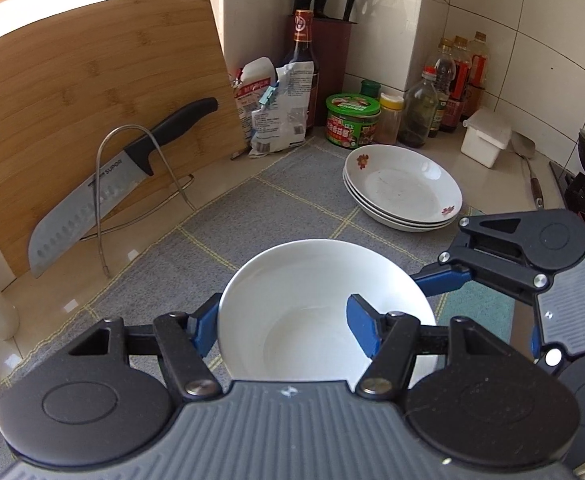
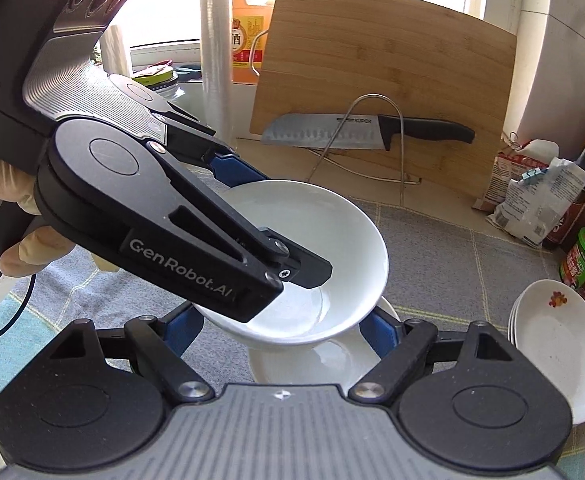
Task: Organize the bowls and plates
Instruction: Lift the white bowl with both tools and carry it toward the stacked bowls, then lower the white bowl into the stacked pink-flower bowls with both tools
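The grey checked mat (image 1: 276,204) filled the middle of the left wrist view, with the stack of flowered plates (image 1: 402,188) at centre right. Lower centre, the left gripper (image 1: 288,330) was clamped on the near rim of a white bowl (image 1: 316,300), one finger outside, one inside. In the right wrist view that bowl hung just above a second white bowl (image 2: 312,364), low in frame between the fingers of the right gripper (image 2: 284,334); whether those pads pressed it could not be told.
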`<action>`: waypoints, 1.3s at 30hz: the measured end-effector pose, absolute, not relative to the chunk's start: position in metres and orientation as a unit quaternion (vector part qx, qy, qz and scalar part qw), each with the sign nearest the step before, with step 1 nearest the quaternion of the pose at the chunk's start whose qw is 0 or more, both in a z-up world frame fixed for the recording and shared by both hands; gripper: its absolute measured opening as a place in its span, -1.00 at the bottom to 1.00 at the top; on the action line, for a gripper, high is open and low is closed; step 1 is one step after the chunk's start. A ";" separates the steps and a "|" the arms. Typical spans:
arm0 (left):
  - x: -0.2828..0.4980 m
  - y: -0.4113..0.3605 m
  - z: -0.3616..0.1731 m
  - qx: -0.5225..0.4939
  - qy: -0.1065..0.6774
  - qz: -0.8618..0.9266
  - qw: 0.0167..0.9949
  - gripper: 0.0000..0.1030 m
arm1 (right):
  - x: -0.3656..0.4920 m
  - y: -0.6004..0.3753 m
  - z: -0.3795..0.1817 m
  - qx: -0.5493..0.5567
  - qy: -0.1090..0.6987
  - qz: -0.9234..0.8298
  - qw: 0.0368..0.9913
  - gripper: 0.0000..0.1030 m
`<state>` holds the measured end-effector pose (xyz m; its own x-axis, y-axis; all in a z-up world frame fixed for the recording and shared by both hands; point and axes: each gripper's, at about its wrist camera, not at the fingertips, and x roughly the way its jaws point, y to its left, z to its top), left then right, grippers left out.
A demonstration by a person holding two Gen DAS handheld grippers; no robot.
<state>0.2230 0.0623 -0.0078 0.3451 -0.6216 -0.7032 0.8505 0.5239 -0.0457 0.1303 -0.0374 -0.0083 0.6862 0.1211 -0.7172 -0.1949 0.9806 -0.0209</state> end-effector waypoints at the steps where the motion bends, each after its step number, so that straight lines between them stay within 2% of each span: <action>1: 0.224 0.059 -0.010 0.167 0.346 -0.461 0.800 0.25 | 0.130 -0.040 -0.010 -0.045 0.389 0.084 0.917 0.71; 17: 0.223 0.037 -0.031 0.167 0.363 -0.478 0.782 0.25 | 0.130 -0.062 -0.031 -0.020 0.414 0.078 0.907 0.71; 39: 0.227 0.033 -0.041 0.171 0.369 -0.482 0.776 0.26 | 0.133 -0.065 -0.034 -0.023 0.418 0.080 0.905 0.74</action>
<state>0.2267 0.0326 -0.0414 0.2639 -0.6218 -0.7374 0.8743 0.4771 -0.0894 0.1327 -0.0653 -0.0344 0.6374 0.1254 -0.7603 -0.1634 0.9862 0.0256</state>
